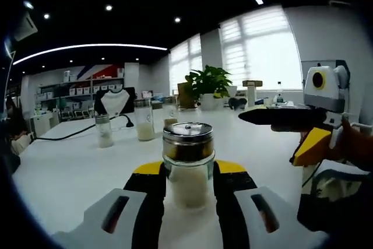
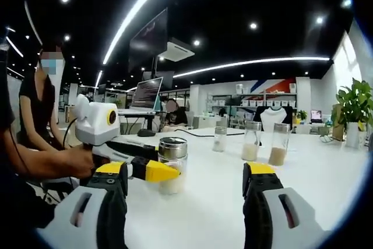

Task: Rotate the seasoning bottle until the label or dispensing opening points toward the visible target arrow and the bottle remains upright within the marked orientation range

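Jaws of your left gripper squeeze the seasoning bottle at the bottom middle of the left gripper view. It stands straight up on the white table. Your right gripper is spread wide and holds nothing. Farther back, three other jars stand in a row. A green plant sits by the windows.

White desk is carrying a seasoning bottle standing upright near the front. Farther back three glass jars are standing: small one, taller one, third beside it. Black cable is lying across the surface. Potted plant is sitting at the far edge.
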The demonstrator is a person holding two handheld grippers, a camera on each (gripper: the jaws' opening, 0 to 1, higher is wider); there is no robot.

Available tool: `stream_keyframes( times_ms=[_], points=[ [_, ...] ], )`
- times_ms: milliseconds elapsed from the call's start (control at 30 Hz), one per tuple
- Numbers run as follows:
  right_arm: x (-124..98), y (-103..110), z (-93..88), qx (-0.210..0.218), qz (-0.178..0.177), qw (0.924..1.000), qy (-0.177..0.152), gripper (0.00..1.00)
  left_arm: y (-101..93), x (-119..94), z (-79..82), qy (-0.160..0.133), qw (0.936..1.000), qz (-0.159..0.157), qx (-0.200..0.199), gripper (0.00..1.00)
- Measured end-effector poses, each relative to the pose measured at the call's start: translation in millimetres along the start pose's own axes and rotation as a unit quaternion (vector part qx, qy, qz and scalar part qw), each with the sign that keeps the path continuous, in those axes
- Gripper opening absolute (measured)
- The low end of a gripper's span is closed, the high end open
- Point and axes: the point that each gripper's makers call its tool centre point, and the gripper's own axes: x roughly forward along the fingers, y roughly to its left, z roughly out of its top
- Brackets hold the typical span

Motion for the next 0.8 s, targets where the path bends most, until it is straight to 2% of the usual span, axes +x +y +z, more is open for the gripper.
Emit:
stream_keyframes(
  times_ms=[100,267,367,500,600,733,800],
  points=[
    [-0.1,4.6,7.7,0.003,0.006,0.9999,-0.009,0.74,-4.9,-2.5,5.1,-0.007,0.9985,0.008,0.053,0.33],
    [3.0,14.4,12.6,-0.014,0.014,0.9998,-0.009,0.68,-19.9,-7.9,9.6,-0.019,0.9984,-0.005,0.054,0.33],
    [4.7,17.6,12.8,-0.015,0.017,0.9997,-0.006,0.64,-27.7,-9.7,10.0,-0.015,0.9978,-0.009,0.064,0.33],
    [6.4,22.2,10.7,-0.044,0.014,0.9989,0.007,0.56,-37.2,-11.4,7.4,-0.006,0.9976,-0.015,0.067,0.33],
    [7.8,25.2,9.7,-0.043,0.017,0.9989,0.011,0.49,-44.3,-13.8,6.9,-0.008,0.9980,-0.018,0.060,0.33],
    [9.0,28.4,10.4,-0.042,0.020,0.9988,0.012,0.47,-52.0,-15.2,8.9,-0.007,0.9981,-0.023,0.057,0.33],
    [9.2,30.5,12.9,-0.041,0.021,0.9989,0.009,0.41,-54.4,-15.6,8.5,-0.006,0.9981,-0.023,0.057,0.33]
  ],
)
